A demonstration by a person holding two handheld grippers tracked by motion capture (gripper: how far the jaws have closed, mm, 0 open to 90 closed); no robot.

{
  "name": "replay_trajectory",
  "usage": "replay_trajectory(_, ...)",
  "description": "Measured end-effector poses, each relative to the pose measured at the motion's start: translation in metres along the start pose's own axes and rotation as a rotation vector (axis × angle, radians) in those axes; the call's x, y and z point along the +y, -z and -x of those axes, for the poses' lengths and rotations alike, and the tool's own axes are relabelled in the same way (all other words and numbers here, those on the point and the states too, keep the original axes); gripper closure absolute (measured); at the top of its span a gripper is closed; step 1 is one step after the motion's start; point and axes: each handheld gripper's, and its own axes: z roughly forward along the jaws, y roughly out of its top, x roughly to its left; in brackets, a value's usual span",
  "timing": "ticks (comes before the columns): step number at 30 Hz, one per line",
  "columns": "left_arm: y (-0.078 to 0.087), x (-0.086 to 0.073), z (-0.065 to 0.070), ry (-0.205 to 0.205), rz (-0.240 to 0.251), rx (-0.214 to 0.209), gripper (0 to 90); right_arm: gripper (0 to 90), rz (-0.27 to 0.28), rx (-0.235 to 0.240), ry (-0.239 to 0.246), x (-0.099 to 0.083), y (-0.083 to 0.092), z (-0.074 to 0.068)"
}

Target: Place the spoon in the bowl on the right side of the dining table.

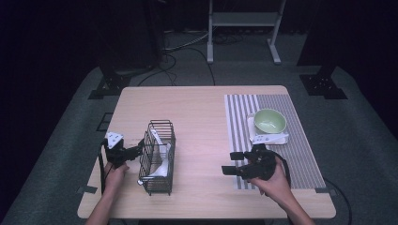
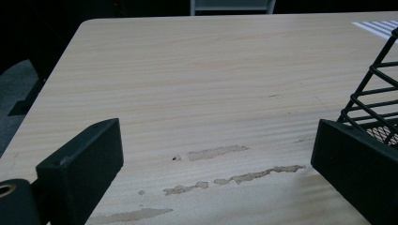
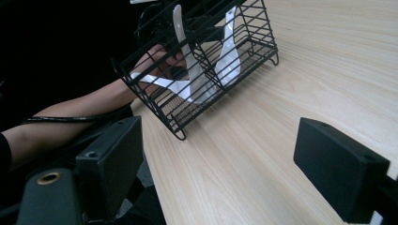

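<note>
A black wire basket (image 1: 157,158) stands on the left half of the wooden table (image 1: 202,108), with white spoons (image 1: 163,157) leaning inside it. My left gripper (image 1: 138,151) is at the basket's left side, open. Its view has bare wood between the jaws (image 2: 213,150), and the basket's corner (image 2: 375,89) sits just beyond the right jaw. My right gripper (image 1: 232,162) hovers open to the right of the basket and points toward it. In its view (image 3: 225,159) the basket (image 3: 206,61) and two white spoons (image 3: 187,70) lie ahead, apart from the jaws.
A green bowl (image 1: 270,120) rests on a white tray (image 1: 269,138) on a striped placemat (image 1: 277,140) at the right. Worn patches (image 2: 220,152) mark the wood near my left gripper. The person's left hand (image 3: 157,58) is behind the basket.
</note>
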Motion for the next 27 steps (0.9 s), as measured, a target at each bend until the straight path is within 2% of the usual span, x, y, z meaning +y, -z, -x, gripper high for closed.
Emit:
replay_trajectory(20,0.000,0.000,0.000,0.002,0.000,-0.002,1.6,15.3,-0.077,0.014,0.034,0.032,-0.026,-0.015)
replay_trajectory(27,0.000,0.000,0.000,0.002,0.000,-0.002,1.6,15.3,-0.098,0.021,0.061,0.042,-0.035,-0.022)
